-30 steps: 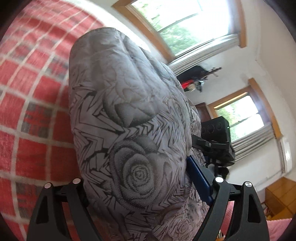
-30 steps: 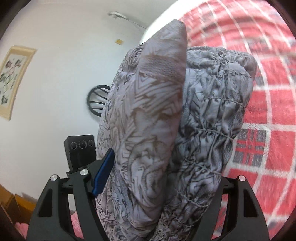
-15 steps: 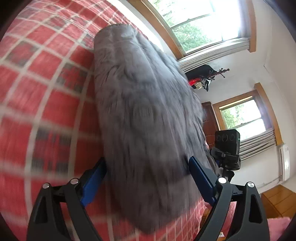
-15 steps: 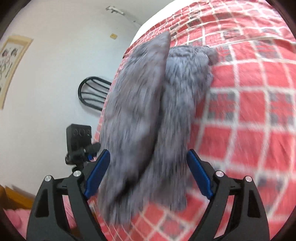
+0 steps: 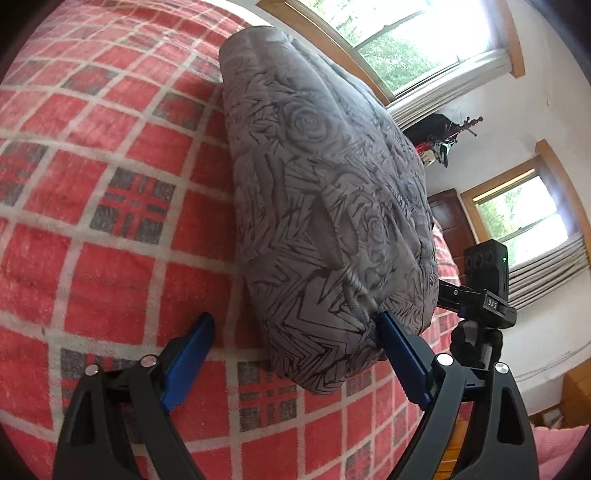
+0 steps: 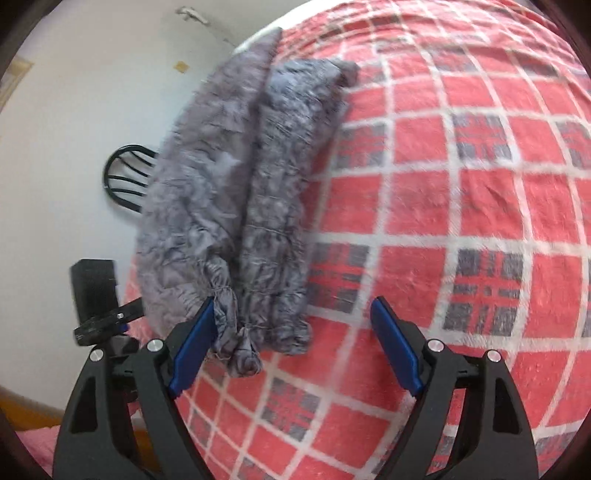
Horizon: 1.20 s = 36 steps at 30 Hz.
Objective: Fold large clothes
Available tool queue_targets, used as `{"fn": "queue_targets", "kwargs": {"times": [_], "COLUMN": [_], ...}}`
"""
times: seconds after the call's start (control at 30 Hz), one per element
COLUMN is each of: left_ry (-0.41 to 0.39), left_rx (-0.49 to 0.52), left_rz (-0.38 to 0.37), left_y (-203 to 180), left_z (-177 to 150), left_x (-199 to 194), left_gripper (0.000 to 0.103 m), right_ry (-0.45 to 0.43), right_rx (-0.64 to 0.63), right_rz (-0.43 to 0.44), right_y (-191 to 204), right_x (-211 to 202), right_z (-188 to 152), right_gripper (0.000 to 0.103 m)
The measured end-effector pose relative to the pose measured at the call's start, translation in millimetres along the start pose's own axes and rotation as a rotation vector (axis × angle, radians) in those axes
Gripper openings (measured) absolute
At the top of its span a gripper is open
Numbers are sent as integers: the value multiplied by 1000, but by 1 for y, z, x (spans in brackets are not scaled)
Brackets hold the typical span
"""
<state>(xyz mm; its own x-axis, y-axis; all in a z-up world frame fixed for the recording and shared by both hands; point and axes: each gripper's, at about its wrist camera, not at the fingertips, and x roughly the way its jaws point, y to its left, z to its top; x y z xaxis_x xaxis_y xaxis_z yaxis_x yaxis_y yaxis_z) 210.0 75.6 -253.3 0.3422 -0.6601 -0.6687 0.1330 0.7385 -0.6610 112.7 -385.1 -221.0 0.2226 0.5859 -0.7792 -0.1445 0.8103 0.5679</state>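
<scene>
A grey garment with a rose and zigzag print (image 5: pixel 325 206) lies folded in a thick bundle on the red plaid bed cover (image 5: pixel 103 206). My left gripper (image 5: pixel 295 343) is open, and the bundle's near end sits between its blue pads, against the right pad (image 5: pixel 399 354). In the right wrist view the same garment (image 6: pixel 240 192) lies near the bed's left edge. My right gripper (image 6: pixel 295 332) is open, with the garment's gathered end touching its left pad (image 6: pixel 194 343). Nothing is gripped.
The red plaid cover (image 6: pixel 443 221) spreads wide to the right of the garment. A black camera on a stand (image 5: pixel 484 280) stands beside the bed, also in the right wrist view (image 6: pixel 96 295). Windows (image 5: pixel 406 33), a black chair back (image 6: pixel 125 177) and white walls surround the bed.
Both grippers opened and let go of the garment. It dropped onto the bed, and both grippers pulled back from it.
</scene>
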Motion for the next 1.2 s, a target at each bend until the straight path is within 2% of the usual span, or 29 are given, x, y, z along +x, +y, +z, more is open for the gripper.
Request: {"fn": "queue_targets", "kwargs": {"times": [0.1, 0.2, 0.27, 0.37, 0.5, 0.6, 0.7, 0.8, 0.93, 1.07, 1.2], "left_ry": [4, -11, -22, -39, -64, -109, -157, -167, -173, -168, -166], "left_rx": [-26, -24, -14, -5, 41, 116, 155, 181, 195, 194, 224], "left_rz": [44, 135, 172, 236, 356, 469, 501, 493, 508, 490, 512], "left_y": [-17, -41, -56, -85, -113, -137, -153, -169, -182, -194, -208], "left_z": [8, 11, 11, 10, -2, -15, -29, -33, -41, -49, -59], "left_x": [-1, -13, -22, -39, -62, -82, -98, -106, -117, -131, -140], "left_gripper": [90, 89, 89, 89, 90, 91, 91, 92, 94, 94, 94], "right_ry": [-9, -36, -50, -84, -108, -132, -149, -153, -162, -175, -200], "right_rx": [23, 9, -9, -67, -136, -146, -144, -134, -127, -125, -133], "right_rz": [-22, -70, -123, -180, -296, -313, -347, -398, -424, -415, -417], "right_y": [6, 33, 52, 79, 118, 137, 154, 166, 178, 190, 202], "right_x": [-1, -9, -16, -29, -54, -68, -69, -78, -91, -106, -126], "right_z": [-1, 1, 2, -8, -27, -42, -48, -60, -74, -85, -99], "right_gripper": [82, 83, 91, 93, 96, 97, 97, 97, 97, 97, 97]}}
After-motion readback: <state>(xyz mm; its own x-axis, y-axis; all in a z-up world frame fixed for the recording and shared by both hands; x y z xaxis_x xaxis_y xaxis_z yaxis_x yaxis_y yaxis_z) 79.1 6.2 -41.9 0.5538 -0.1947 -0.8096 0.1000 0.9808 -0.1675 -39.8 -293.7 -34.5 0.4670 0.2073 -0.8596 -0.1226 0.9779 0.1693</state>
